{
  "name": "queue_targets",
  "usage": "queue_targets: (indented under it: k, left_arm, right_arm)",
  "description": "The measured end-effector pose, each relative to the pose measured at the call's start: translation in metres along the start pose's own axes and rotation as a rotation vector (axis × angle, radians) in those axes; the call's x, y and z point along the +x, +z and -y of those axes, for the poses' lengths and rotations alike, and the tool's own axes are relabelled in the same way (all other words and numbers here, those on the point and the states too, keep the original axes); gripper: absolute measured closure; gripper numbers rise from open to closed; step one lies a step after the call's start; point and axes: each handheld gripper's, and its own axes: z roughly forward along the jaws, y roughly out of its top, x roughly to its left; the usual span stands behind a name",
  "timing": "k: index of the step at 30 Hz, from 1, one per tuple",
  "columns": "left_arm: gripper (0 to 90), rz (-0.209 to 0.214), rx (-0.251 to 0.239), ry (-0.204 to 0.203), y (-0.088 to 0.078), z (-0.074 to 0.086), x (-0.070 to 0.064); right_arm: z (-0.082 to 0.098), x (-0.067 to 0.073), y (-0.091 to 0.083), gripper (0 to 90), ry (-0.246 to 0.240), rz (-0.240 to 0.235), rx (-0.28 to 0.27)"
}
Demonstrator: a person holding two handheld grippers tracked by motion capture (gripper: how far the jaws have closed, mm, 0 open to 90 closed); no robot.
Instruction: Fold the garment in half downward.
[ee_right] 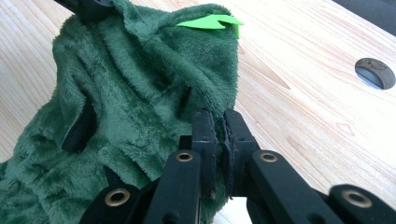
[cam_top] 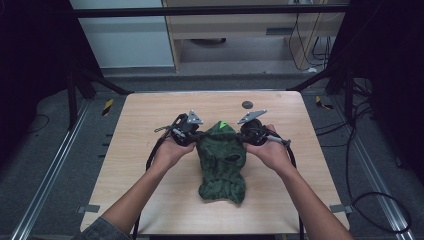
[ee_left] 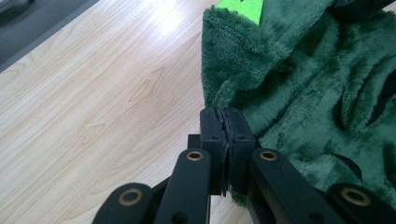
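Partly folded, the green fleece garment [cam_top: 221, 160] is pinched by both closed tongs [ee_left: 224, 122] [ee_right: 219, 122].

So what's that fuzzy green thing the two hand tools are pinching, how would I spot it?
Look at the pale wooden table; near its middle lies a dark green plush garment with dark holes in it. The left gripper and right gripper each pinch its far edge. A bright lime-green tag at that far end marks it out.
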Motion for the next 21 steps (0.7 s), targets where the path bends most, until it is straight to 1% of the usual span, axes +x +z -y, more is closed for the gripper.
queue_targets:
  k: [7,14,15,18,21]
  left_arm:
    - [88.0,-0.006,0.001,0.004,0.002,-0.004,0.000]
    - [88.0,-0.018,-0.006,0.010,-0.001,-0.009,0.003]
    - [88.0,-0.018,-0.002,0.014,-0.001,-0.010,0.004]
    - [88.0,-0.022,-0.009,0.012,-0.002,-0.012,0.005]
    - [88.0,-0.024,-0.006,0.026,-0.004,-0.014,0.006]
  right_arm:
    - [0.000,-0.002,-0.003,85.1,0.002,0.001,-0.006]
    - [-0.008,-0.004,-0.005,85.1,-0.009,0.015,-0.004]
    - [-0.009,-0.005,-0.004,85.1,-0.009,0.016,-0.007]
    - [-0.011,-0.006,-0.004,85.1,-0.003,0.021,-0.014]
    - [-0.011,-0.007,-0.003,85.1,0.003,0.025,-0.015]
